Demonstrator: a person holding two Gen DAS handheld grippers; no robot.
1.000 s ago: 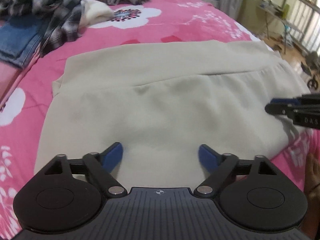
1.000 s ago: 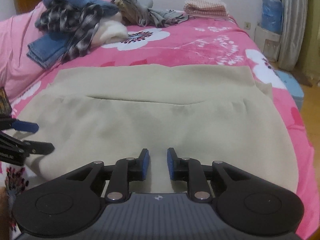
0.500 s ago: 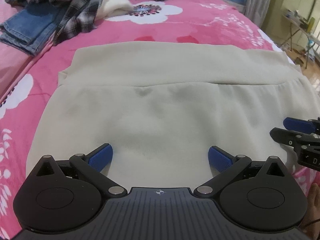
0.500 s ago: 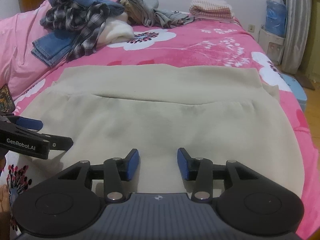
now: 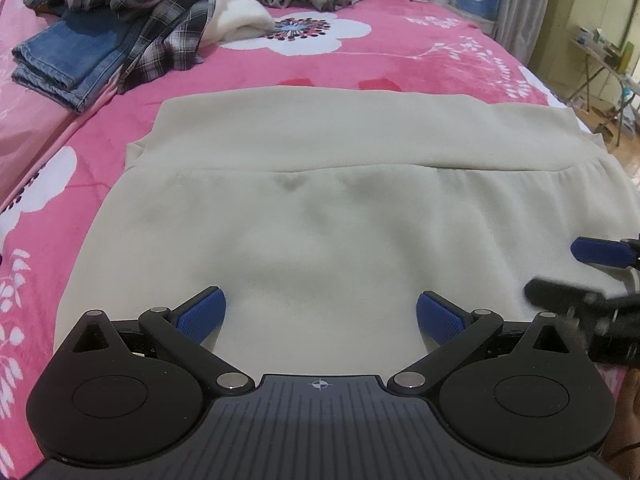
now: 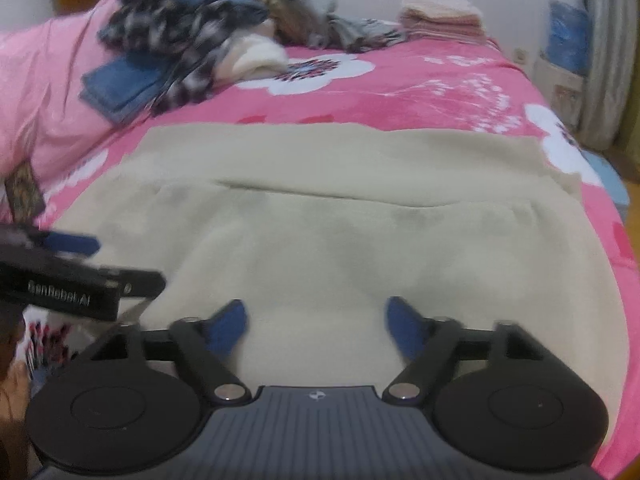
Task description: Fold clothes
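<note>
At the left edge of my right claw's view, the black bar-shaped body of my other, left gripper carries blurred white lettering that I read as "GenRobot.AI". I can read no other text anywhere in either view; the small crosshair marks on my grippers' ribbed housings carry no words.

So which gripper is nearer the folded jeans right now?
Left. The left gripper hangs over the beige garment's near edge on the side where the folded jeans lie; the right gripper, jaws opening, sits farther along that edge, away from them.
</note>
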